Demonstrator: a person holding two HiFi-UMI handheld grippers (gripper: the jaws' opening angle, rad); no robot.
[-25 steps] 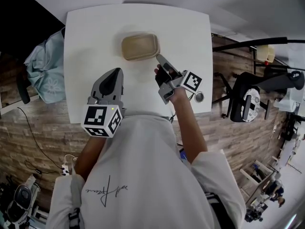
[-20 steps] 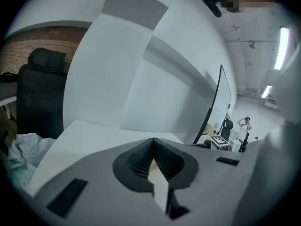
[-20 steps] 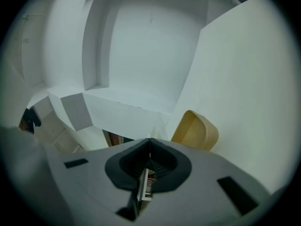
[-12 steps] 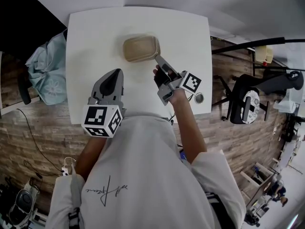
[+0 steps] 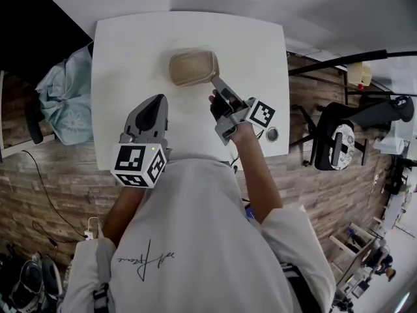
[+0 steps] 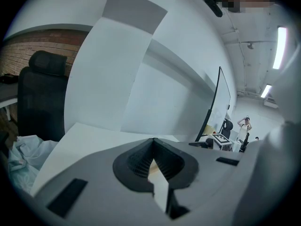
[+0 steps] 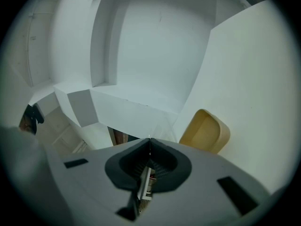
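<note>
Right gripper (image 5: pixel 215 81) is pinched shut on nothing, its tip just beside the near right corner of the tray (image 5: pixel 192 67). Left gripper (image 5: pixel 159 98) is closed and empty too, nearer the person over the table (image 5: pixel 124 44). To grip that tray I'd spread the jaws first and straddle the rim squarely, because it looks light and slidey. It's tan, shallow, round-cornered and empty, sitting mid-table toward the far edge.

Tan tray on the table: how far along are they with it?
Early, it seems. Done: nothing visible; the tan tray sits empty on the white table, ungripped. In hand: the right gripper has its tip close by the tray's near corner, jaws together, holding nothing. The left gripper hangs over the table, also shut and empty. Left: the tray is not yet gripped.
</note>
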